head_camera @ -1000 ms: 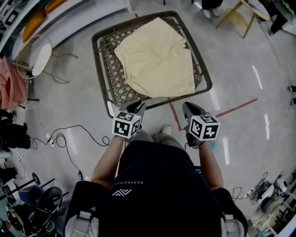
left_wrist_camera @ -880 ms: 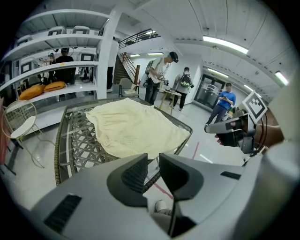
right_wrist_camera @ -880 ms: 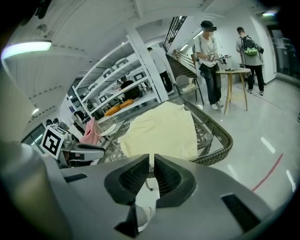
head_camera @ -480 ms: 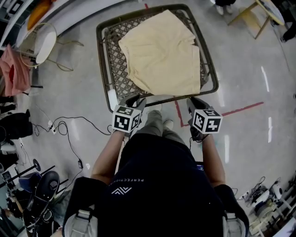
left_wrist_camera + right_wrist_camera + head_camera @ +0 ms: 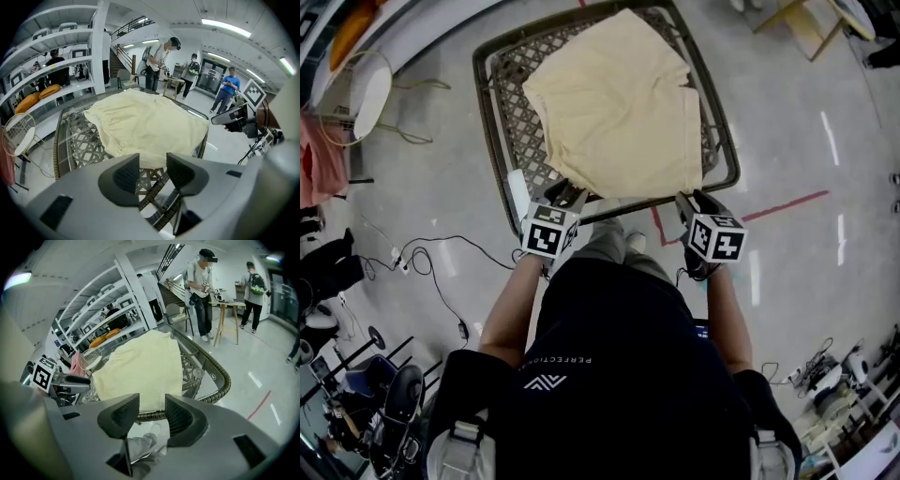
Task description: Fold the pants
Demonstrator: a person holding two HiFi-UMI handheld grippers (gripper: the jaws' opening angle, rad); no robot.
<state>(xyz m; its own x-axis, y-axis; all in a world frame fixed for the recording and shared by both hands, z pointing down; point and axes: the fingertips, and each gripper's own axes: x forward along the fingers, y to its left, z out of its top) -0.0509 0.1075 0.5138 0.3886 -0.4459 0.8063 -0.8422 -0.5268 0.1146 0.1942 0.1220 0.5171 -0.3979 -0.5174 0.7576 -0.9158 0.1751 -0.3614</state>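
One pair of pale yellow pants (image 5: 619, 103) lies spread flat on one dark wicker table (image 5: 492, 141), covering most of its top. A strip of lattice is left bare along the table's left side, and the near edge of the pants lies close to the table's near rim.

The person holds two grippers at that near rim, one toward each near corner of the pants. Each carries one cube with square markers: the left cube (image 5: 547, 232) and the right cube (image 5: 717, 239).

The left gripper (image 5: 565, 194) points down at the near left corner. Its two jaws have just been opening and stand spread. In the left gripper view the edge of the pants (image 5: 150, 126) and the wicker lattice show through the gap, and neither pad touches the cloth.

The right gripper (image 5: 689, 202) sits at the near right corner. Its two jaws have also just been opening and stand apart. In the right gripper view the rim of the table (image 5: 220, 376) and the near edge of the pants (image 5: 140, 366) show beyond them, and nothing is pinched.

In the right gripper view, two people (image 5: 202, 291) stand by a small wooden stand well behind the table. On the floor, one red tape line (image 5: 778, 206) runs to the right of the table, and a loose black cable (image 5: 441, 272) lies to the left.
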